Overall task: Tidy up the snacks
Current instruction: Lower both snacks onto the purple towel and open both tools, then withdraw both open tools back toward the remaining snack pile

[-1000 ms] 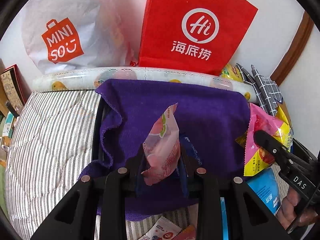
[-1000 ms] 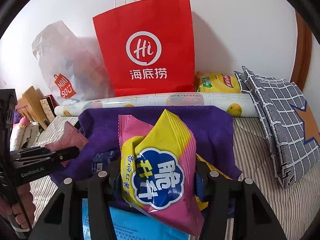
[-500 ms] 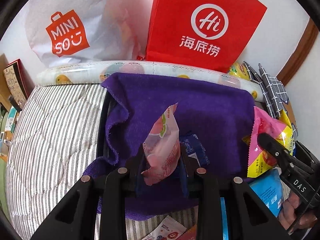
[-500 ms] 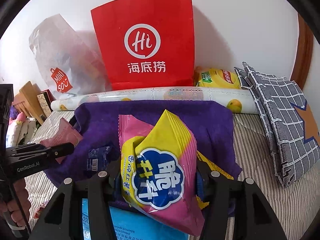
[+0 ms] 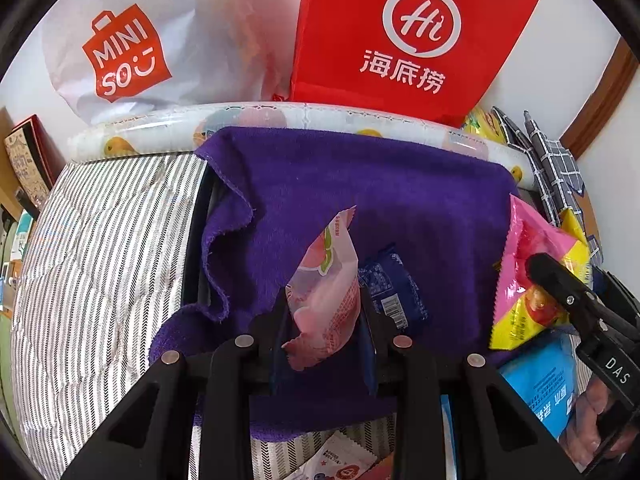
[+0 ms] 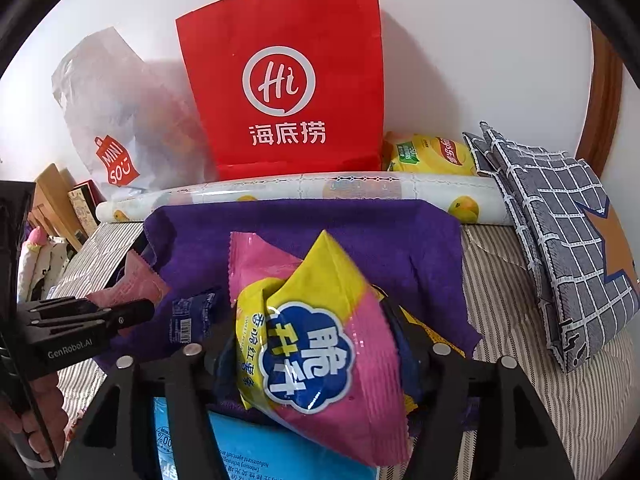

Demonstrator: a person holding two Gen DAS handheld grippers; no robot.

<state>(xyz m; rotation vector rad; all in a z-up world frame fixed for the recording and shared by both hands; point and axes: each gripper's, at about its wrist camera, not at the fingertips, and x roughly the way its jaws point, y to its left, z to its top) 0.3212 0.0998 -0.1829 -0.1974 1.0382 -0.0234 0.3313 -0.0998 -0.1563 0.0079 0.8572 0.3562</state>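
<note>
A: What's around, biggest first?
B: A red paper bag (image 6: 280, 92) against the wall, a purple towel (image 5: 360, 200) before it, a blue packet (image 5: 390, 288) lying on that.
A: Grippers?
B: Both angle downward. The left gripper (image 5: 324, 312) is clamped on a pink snack packet (image 5: 326, 284) over the towel. The right gripper's (image 6: 316, 344) jaws have just been widening, with the pink-and-yellow chip bag (image 6: 316, 336) between them.

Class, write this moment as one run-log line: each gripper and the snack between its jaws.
left gripper: shut on pink snack packet | right gripper: jaws just opening, pink-and-yellow chip bag between them | below: purple towel
</note>
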